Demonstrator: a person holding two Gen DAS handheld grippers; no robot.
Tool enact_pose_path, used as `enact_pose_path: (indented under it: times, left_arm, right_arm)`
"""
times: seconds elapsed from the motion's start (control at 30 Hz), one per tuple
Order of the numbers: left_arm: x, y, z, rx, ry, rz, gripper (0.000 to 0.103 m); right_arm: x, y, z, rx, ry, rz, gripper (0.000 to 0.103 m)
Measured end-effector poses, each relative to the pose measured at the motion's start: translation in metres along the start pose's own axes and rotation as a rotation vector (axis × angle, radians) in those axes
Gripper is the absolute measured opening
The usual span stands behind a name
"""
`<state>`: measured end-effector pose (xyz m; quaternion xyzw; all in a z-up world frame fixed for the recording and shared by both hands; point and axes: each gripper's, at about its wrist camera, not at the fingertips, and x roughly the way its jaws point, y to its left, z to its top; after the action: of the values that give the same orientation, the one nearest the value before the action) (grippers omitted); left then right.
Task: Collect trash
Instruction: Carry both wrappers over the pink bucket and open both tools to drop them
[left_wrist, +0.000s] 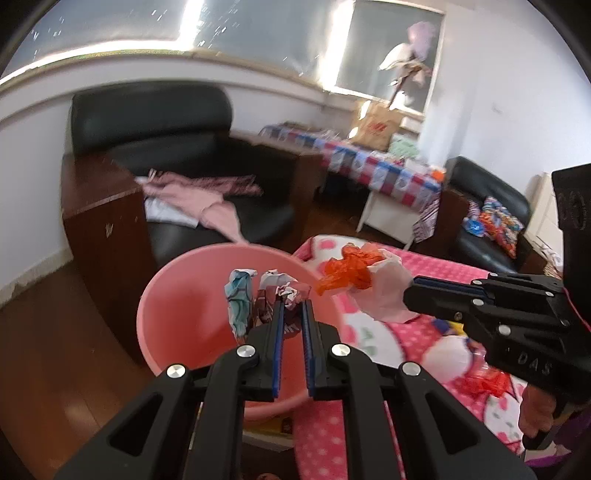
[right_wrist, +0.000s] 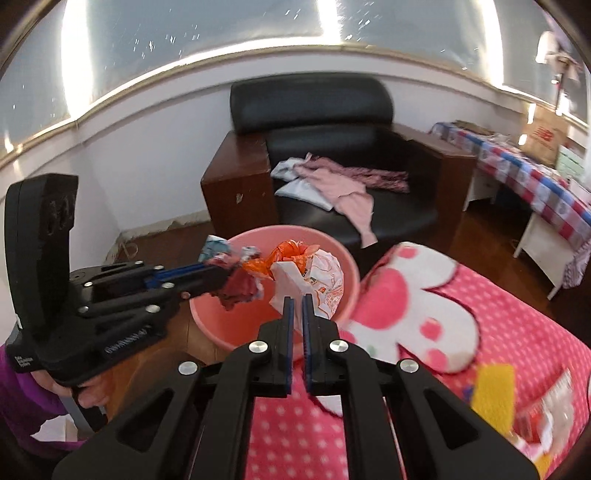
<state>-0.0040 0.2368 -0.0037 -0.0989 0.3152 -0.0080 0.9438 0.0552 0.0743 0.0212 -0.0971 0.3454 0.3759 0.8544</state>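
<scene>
Left wrist view: left hand-held gripper (left_wrist: 292, 303) pinching a wad of crumpled wrappers (left_wrist: 266, 295), pale blue, white and dark red, held over the pink basin (left_wrist: 177, 295). Right hand-held gripper (left_wrist: 408, 295) comes in from the right, clamped on a white and orange plastic bag (left_wrist: 364, 280) just beside the basin rim, above the pink polka-dot blanket (left_wrist: 325, 435). Raised letters "DAS" readable on the right gripper body; rest of the marking cut off. Behind: black armchair (left_wrist: 155, 125) with pink clothes (left_wrist: 207, 195) on the seat, checkered table (left_wrist: 373, 166) carrying a cardboard box (left_wrist: 373, 127) with red print, too blurred to read. Right wrist view: right hand-held gripper (right_wrist: 298, 301) nearly pressed together, pinching the white and orange plastic bag (right_wrist: 314, 273) over the pink basin (right_wrist: 221, 332). Left hand-held gripper (right_wrist: 225, 278) enters from the left holding the crumpled wrappers (right_wrist: 236, 284) at the basin's near rim, touching the bag. White text on the left gripper body, not legible. A yellow item (right_wrist: 493, 391) and other blurred litter on the blanket (right_wrist: 517, 332) at lower right.
</scene>
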Motion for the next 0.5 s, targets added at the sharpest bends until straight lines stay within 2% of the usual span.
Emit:
enact_pose_path:
  times: [0.23, 0.5]
  left_arm:
    - [0.052, 0.035, -0.006, -0.067, 0.152, 0.031, 0.009]
    - [0.09, 0.049, -0.017, -0.116, 0.312, 0.03, 0.008]
  right_arm:
    - [0.069, 0.002, 0.003, 0.011, 0.171, 0.03, 0.005]
    - [0.112, 0.001, 0.0, -0.005, 0.315, 0.045, 0.005]
